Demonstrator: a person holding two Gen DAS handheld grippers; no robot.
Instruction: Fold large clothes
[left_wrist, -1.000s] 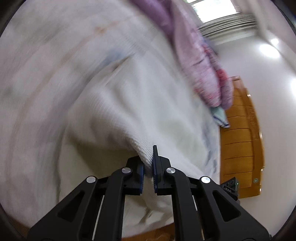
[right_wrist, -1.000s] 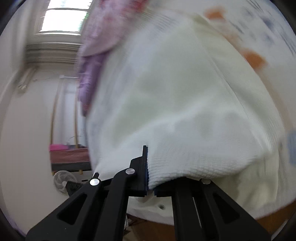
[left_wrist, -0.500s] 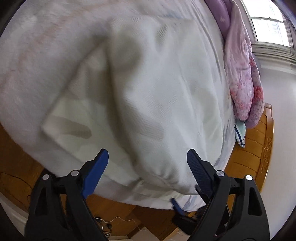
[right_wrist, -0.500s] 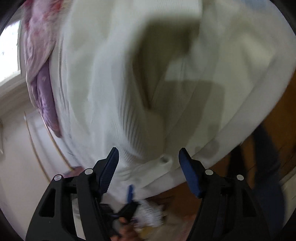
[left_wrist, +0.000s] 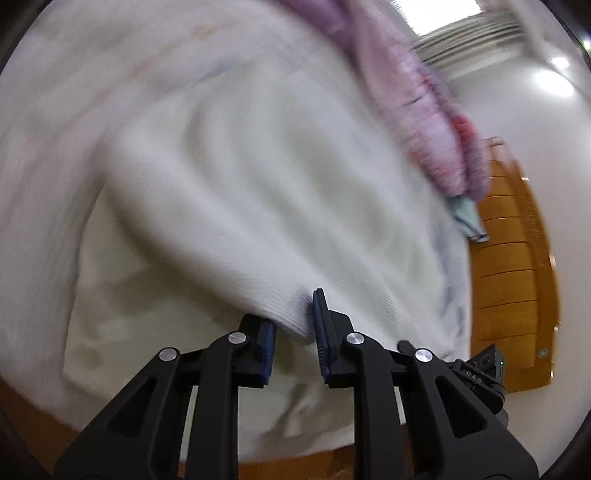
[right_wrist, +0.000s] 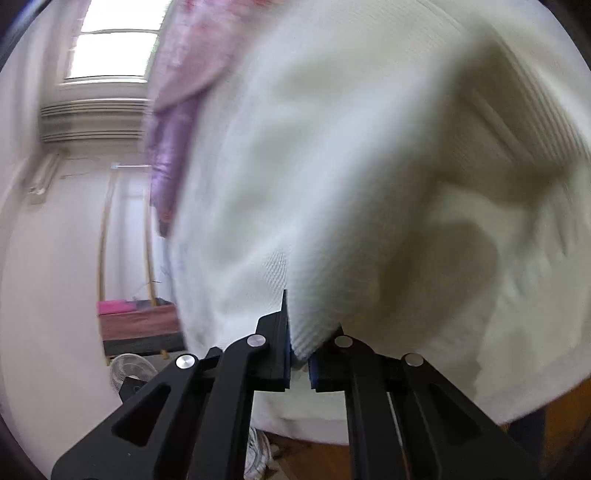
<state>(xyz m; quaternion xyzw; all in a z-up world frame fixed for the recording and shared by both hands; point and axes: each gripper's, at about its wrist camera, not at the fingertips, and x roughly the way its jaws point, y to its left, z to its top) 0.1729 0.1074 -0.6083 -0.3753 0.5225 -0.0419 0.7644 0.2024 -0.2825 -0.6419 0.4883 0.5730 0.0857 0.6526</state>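
A large white knit garment (left_wrist: 258, 206) lies on the bed and fills both views, blurred by motion. My left gripper (left_wrist: 293, 332) has its jaws closed on a fold of the garment's ribbed edge, with a narrow gap filled by cloth. My right gripper (right_wrist: 297, 350) is shut on another corner of the white garment (right_wrist: 351, 221), which drapes up and over the right finger, hiding its tip.
A purple and pink quilt (left_wrist: 424, 110) is bunched at the far side of the bed and also shows in the right wrist view (right_wrist: 177, 110). A wooden bed frame (left_wrist: 517, 277) is at the right. A fan (right_wrist: 129, 369), a low bench (right_wrist: 136, 328) and a window (right_wrist: 110, 48) are at the left.
Half a second ago both grippers were open above the garment. Now both have closed on its edge again, and the cloth is lifted and moving.
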